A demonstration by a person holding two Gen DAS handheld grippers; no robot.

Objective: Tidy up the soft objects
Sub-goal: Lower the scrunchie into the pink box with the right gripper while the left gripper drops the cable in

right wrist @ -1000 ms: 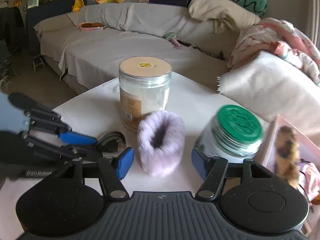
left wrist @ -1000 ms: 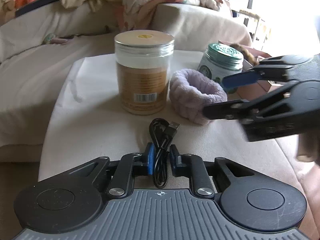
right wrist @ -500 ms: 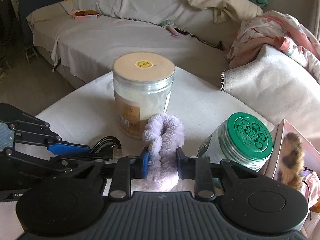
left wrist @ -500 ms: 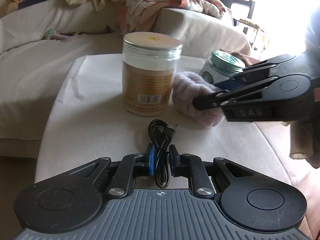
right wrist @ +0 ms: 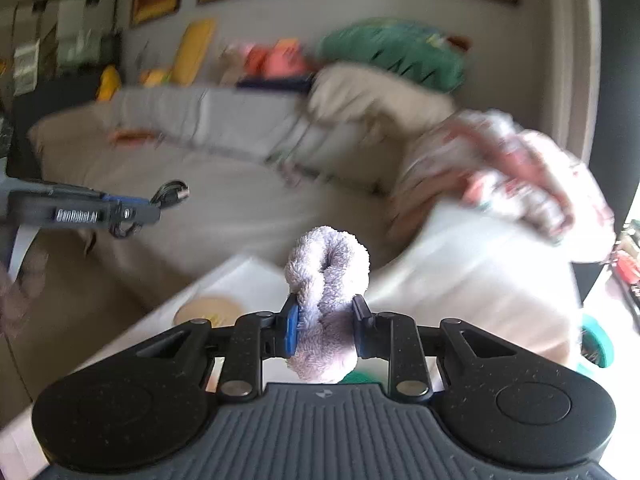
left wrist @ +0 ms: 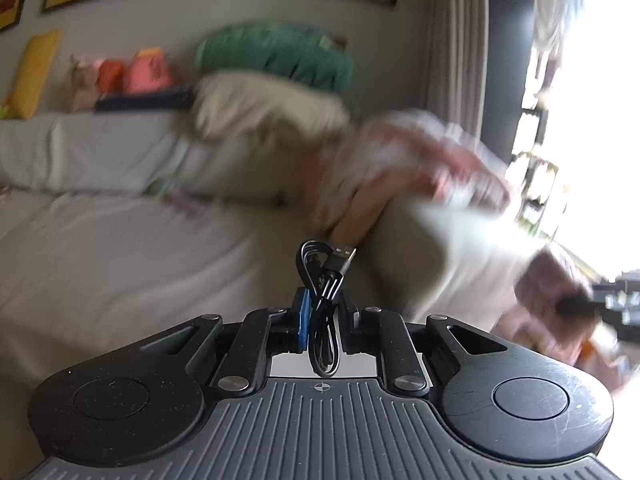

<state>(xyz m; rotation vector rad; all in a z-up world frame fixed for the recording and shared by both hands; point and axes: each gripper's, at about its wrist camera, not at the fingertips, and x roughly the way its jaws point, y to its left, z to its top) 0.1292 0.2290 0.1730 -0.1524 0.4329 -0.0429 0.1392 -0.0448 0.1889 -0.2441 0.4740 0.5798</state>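
Observation:
My left gripper (left wrist: 325, 312) is shut on a coiled black USB cable (left wrist: 323, 280) and holds it in the air, facing the sofa. It also shows at the left of the right wrist view (right wrist: 132, 210), with the cable's plug sticking out. My right gripper (right wrist: 325, 320) is shut on a fluffy lilac headband (right wrist: 326, 272) and holds it up above the white table (right wrist: 240, 280). Both views are blurred by motion.
The tan lid of the tall jar (right wrist: 206, 310) and a green lid (right wrist: 598, 344) lie below the right gripper. A grey sofa (right wrist: 224, 184) with a beige cushion (right wrist: 376, 100), a green pillow (right wrist: 392, 54) and a pink patterned blanket (right wrist: 516, 176) fills the background.
Both grippers have lifted off the table and tilted up toward the sofa and wall. The right gripper closed on the headband and raised it. The left still holds the cable.

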